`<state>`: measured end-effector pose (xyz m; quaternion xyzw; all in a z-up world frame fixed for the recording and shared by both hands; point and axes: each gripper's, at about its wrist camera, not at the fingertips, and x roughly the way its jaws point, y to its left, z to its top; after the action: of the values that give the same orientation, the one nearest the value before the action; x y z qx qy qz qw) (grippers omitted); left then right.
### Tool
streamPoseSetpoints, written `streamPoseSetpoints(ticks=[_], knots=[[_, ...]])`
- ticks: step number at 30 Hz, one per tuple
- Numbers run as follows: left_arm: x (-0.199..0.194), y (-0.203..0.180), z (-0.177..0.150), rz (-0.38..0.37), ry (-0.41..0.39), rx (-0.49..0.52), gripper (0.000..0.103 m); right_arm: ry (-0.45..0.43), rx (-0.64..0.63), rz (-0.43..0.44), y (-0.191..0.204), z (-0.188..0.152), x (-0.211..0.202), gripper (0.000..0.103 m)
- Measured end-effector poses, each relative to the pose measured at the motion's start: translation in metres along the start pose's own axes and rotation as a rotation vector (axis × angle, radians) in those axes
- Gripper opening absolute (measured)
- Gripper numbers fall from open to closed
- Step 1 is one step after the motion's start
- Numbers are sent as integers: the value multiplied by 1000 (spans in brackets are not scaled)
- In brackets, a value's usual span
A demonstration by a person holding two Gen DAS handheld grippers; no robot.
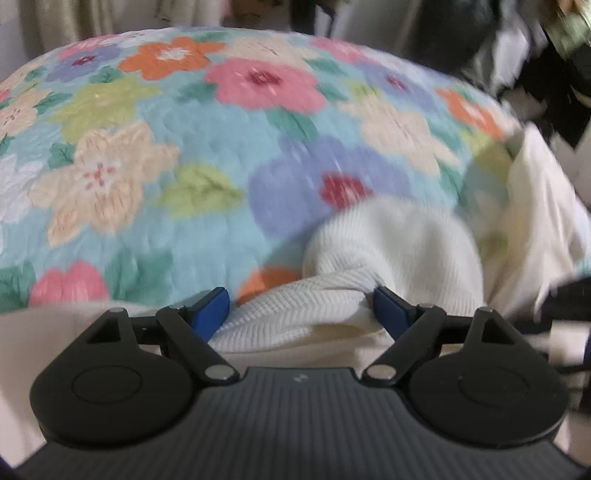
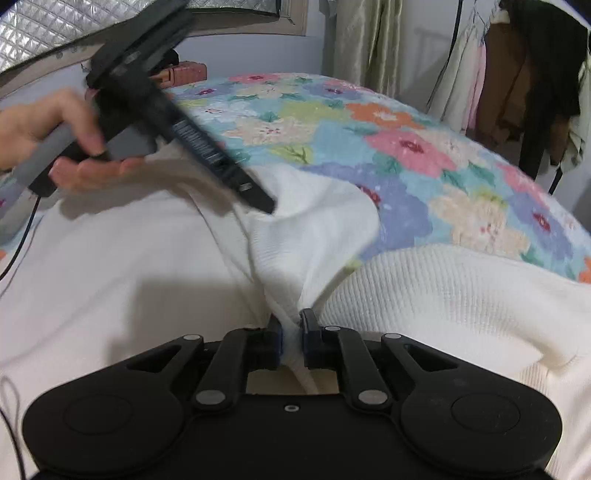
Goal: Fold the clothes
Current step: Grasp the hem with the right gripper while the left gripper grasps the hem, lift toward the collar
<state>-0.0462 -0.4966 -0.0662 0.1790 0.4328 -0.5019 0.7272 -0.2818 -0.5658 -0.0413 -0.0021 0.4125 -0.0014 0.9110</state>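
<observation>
A white knit sweater (image 2: 122,273) lies spread on a floral bedspread (image 2: 332,122). My right gripper (image 2: 291,328) is shut on a bunched fold of the sweater and holds it taut. My left gripper (image 1: 301,306) is open, its blue fingers (image 1: 210,310) wide apart on either side of a ribbed white fold (image 1: 388,243) of the same sweater. The left gripper also shows in the right wrist view (image 2: 258,195), held by a hand above the sweater, its tip at the cloth.
The floral bedspread (image 1: 166,147) covers the bed beyond the sweater. Clothes hang on a rack (image 2: 528,81) at the right, past the bed's edge. Curtains (image 2: 365,40) and a quilted silver panel (image 2: 44,33) stand behind the bed. A thin cable (image 2: 14,258) trails at the left.
</observation>
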Motion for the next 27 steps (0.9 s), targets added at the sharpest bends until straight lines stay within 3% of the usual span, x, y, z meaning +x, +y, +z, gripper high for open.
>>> streamPoseSetpoints(ticks=[3, 5, 7, 10, 12, 13, 14, 15, 18, 20, 22, 24, 27], knots=[[-2, -7, -10, 42, 26, 27, 91, 62, 38, 59, -3, -10, -8, 16], [-1, -12, -15, 84, 27, 62, 94, 86, 38, 42, -2, -8, -19, 19], [-4, -16, -21, 101, 17, 89, 94, 16, 16, 0, -3, 2, -43, 28], [-12, -17, -29, 103, -6, 94, 91, -103, 16, -65, -14, 24, -69, 53], [-16, -19, -32, 107, -22, 93, 88, -163, 37, -114, -26, 41, -79, 55], [-18, -21, -33, 112, -30, 98, 87, -135, 29, -125, -32, 44, -72, 59], [-21, -24, -34, 120, -45, 110, 79, -107, 22, -135, -39, 46, -64, 66], [-25, -27, -34, 128, -63, 123, 63, -79, 15, -145, -45, 48, -57, 69], [-40, -45, -35, 174, -141, 226, 46, 4, -7, -176, -65, 55, -35, 70], [-44, -56, -36, 197, -158, 306, 44, 142, 10, -85, -77, 37, -21, 69], [-44, -56, -34, 186, -139, 308, 42, 244, 32, -8, -85, 11, -16, 65], [-44, -51, -32, 163, -114, 283, 42, 284, 69, 66, -91, -13, -19, 59], [-45, -36, -28, 117, -82, 210, 42, 241, 72, 79, -94, -37, -32, 58]])
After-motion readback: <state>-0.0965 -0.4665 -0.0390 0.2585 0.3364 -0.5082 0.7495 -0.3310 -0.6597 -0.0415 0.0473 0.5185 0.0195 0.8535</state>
